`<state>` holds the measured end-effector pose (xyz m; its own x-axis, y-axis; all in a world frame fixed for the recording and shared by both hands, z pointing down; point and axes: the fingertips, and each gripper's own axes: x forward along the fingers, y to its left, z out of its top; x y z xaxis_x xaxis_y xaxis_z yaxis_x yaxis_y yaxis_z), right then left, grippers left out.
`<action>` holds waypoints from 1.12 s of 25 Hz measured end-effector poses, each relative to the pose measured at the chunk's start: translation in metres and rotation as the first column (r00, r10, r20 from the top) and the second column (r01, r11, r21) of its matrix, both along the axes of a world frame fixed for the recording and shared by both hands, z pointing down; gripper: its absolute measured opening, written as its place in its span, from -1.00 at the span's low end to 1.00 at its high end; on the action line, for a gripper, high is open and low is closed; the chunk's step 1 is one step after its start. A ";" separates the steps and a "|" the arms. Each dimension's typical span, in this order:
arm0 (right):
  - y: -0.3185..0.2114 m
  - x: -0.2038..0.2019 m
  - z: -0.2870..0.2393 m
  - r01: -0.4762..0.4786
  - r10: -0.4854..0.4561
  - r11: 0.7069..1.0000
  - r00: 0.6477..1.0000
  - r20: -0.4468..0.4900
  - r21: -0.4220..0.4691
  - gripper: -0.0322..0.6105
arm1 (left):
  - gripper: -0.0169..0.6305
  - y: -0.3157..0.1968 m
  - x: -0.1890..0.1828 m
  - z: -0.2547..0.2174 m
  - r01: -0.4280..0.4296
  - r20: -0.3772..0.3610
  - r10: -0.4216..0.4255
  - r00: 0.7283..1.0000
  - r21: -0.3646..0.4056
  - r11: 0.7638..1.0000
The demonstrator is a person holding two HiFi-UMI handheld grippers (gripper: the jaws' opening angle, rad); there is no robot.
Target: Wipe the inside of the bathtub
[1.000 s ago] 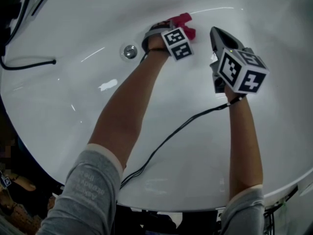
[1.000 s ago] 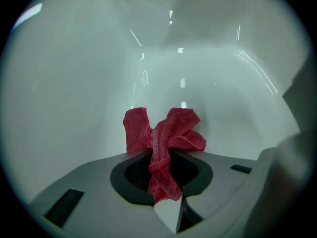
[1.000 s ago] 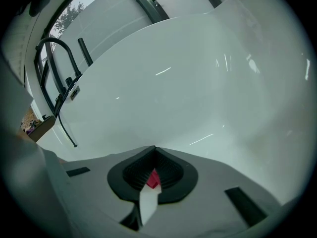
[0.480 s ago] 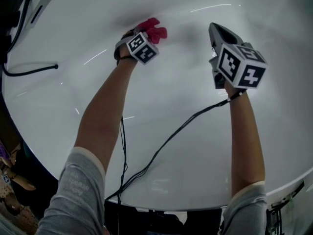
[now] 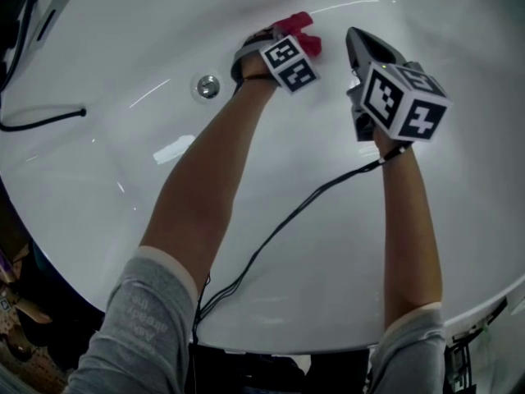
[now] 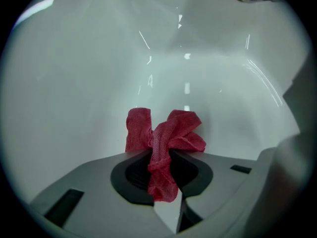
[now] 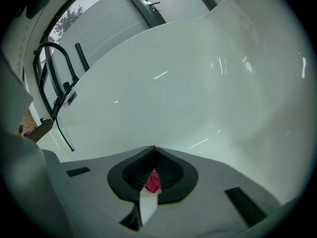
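The white bathtub (image 5: 271, 179) fills the head view, and both grippers are down inside it. My left gripper (image 5: 279, 43) is shut on a bunched red cloth (image 5: 297, 25) that presses on the far tub wall. In the left gripper view the cloth (image 6: 168, 133) fans out past the closed jaws of the left gripper (image 6: 161, 155). My right gripper (image 5: 353, 38) hovers just right of the cloth, its jaws together. In the right gripper view the right gripper (image 7: 154, 152) points at bare tub wall (image 7: 198, 83). A small red sliver (image 7: 153, 181) shows in the slit between its pads.
A round metal drain (image 5: 207, 84) lies left of the left gripper. A black cable (image 5: 287, 216) trails from the right gripper across the tub to the near rim (image 5: 328, 335). Another black cable (image 5: 41, 120) lies at the left edge. A dark curved faucet pipe (image 7: 52, 68) stands beyond the tub.
The left gripper swept the cloth left over the drain, then back right, so the drain shows again. The right gripper has hardly moved.
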<state>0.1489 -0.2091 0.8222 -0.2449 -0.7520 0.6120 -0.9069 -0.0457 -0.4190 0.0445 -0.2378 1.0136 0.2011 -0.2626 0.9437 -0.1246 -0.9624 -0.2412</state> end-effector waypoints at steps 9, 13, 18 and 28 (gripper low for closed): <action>0.001 -0.006 0.003 0.021 -0.021 1.000 1.000 -0.005 -0.005 -0.88 | -0.71 0.059 -0.066 -0.001 0.006 -0.012 -0.006 1.000 0.022 1.000; -0.001 -0.008 0.003 0.025 -0.025 1.000 1.000 -0.003 0.002 -0.88 | -0.71 0.072 -0.096 0.003 0.315 -0.052 -0.316 0.947 -0.022 0.949; -0.002 -0.008 0.001 0.022 -0.022 1.000 1.000 -0.002 0.007 -0.88 | -0.70 0.050 -0.088 0.007 0.645 -0.101 -0.663 0.742 -0.162 0.747; -0.004 -0.007 -0.002 0.000 0.000 1.000 1.000 0.029 0.017 -0.88 | -0.69 -0.043 -0.066 -0.003 0.832 -0.209 -0.861 0.464 -0.231 0.504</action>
